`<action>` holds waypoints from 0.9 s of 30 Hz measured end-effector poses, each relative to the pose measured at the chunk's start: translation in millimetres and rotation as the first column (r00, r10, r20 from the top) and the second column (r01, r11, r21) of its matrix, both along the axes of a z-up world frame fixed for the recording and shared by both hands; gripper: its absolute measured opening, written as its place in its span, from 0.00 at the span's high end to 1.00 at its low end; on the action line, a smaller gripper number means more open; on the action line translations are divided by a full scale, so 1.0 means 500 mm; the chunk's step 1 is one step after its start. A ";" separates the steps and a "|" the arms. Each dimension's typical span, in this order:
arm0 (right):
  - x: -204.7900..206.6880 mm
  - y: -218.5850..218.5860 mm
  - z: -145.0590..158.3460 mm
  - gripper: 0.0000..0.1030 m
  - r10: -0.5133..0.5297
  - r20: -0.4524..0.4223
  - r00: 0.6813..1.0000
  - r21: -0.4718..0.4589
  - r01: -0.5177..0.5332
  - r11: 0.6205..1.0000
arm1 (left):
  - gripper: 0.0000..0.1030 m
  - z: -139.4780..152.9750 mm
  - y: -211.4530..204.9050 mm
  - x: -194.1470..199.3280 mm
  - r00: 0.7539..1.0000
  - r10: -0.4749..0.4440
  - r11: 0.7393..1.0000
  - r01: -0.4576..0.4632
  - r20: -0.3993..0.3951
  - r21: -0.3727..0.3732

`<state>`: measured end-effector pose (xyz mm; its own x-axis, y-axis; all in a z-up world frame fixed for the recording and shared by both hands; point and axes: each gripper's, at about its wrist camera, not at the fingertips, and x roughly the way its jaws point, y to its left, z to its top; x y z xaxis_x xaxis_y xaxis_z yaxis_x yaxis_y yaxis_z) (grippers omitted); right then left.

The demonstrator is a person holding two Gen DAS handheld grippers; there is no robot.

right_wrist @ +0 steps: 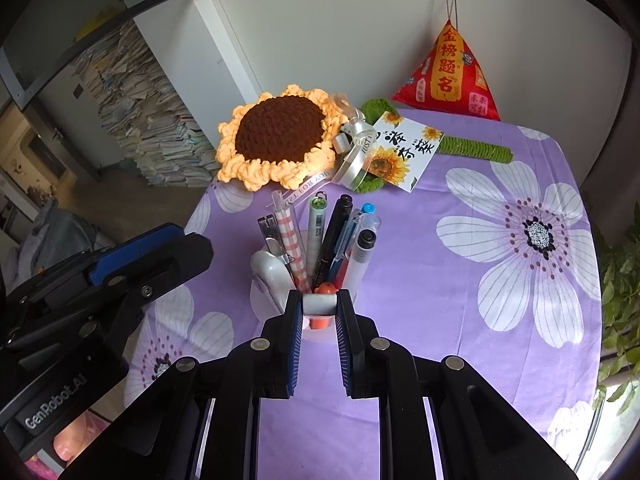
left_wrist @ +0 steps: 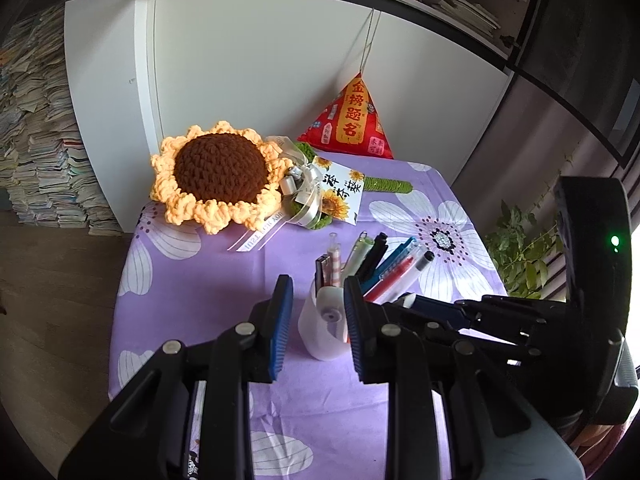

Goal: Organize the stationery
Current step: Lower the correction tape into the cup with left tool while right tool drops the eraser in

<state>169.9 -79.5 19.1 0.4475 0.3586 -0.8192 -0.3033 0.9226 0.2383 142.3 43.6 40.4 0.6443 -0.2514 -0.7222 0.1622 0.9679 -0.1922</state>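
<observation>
A white pen cup [left_wrist: 320, 332] [right_wrist: 266, 280] stands on the purple flowered tablecloth [left_wrist: 200, 280] [right_wrist: 460, 280], holding several pens [left_wrist: 376, 264] [right_wrist: 340, 232] and a correction tape [right_wrist: 270, 268]. My left gripper [left_wrist: 318, 300] is open, with its fingers on either side of the cup. My right gripper [right_wrist: 319, 305] is shut on a small white cylindrical item with an orange part [right_wrist: 319, 305], held over the cup's near rim. The right gripper's body shows in the left wrist view [left_wrist: 520, 320].
A crocheted sunflower [left_wrist: 216, 172] [right_wrist: 280, 136] with a card [right_wrist: 404, 152] lies at the table's far side. A red triangular pouch [left_wrist: 352, 120] [right_wrist: 448, 76] hangs by the wall. Stacks of books [left_wrist: 40, 140] stand on the floor to the left. A plant [left_wrist: 520, 248] is on the right.
</observation>
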 end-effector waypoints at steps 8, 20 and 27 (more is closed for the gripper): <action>0.014 0.019 -0.014 0.83 0.005 -0.023 1.000 0.001 -0.005 1.000 | 0.75 -0.020 0.005 -0.009 1.000 0.010 1.000 -0.010 -0.003 0.014; 0.002 0.002 0.012 0.83 -0.013 0.013 1.000 -0.018 0.013 1.000 | 0.72 -0.033 -0.015 -0.008 1.000 0.002 1.000 -0.002 -0.010 0.022; -0.018 -0.018 0.030 0.83 -0.036 0.063 0.997 -0.027 0.038 0.999 | 0.69 -0.034 -0.025 -0.016 1.000 -0.002 1.000 0.002 -0.005 0.028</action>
